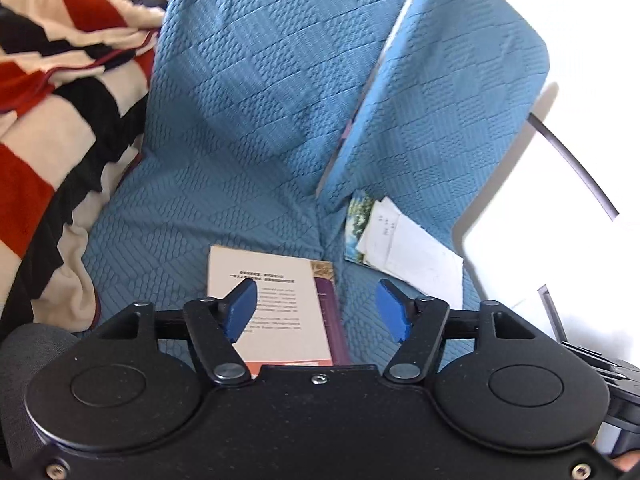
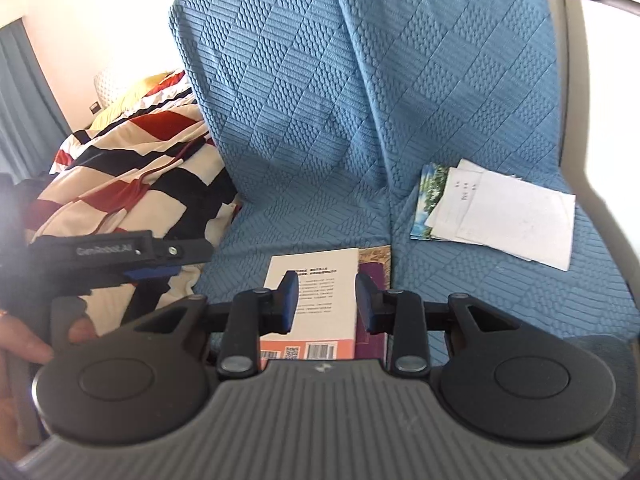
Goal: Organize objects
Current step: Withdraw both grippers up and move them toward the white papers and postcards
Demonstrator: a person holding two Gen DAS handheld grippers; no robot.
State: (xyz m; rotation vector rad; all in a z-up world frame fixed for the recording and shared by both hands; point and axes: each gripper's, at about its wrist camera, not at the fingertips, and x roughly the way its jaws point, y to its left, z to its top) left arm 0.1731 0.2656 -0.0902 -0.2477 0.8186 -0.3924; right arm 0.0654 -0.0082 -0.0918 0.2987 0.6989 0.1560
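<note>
Your left gripper (image 1: 316, 309) hangs with jaws apart and empty, your right gripper (image 2: 327, 301) narrower, also gripping nothing, book (image 2: 316, 300) flat on the blue sofa seat (image 2: 320, 208), cream back cover up, barcode on orange strip, purple spine, loose papers (image 2: 512, 216) to its right

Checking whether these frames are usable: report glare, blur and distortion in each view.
Left wrist view: the right side beyond the sofa is blown out white, the blanket is blurred, and the fisheye bends the edges. Right wrist view: glare whitens the upper left wall, the left gripper at the edge is soft, and the book print stays fairly sharp.
</note>
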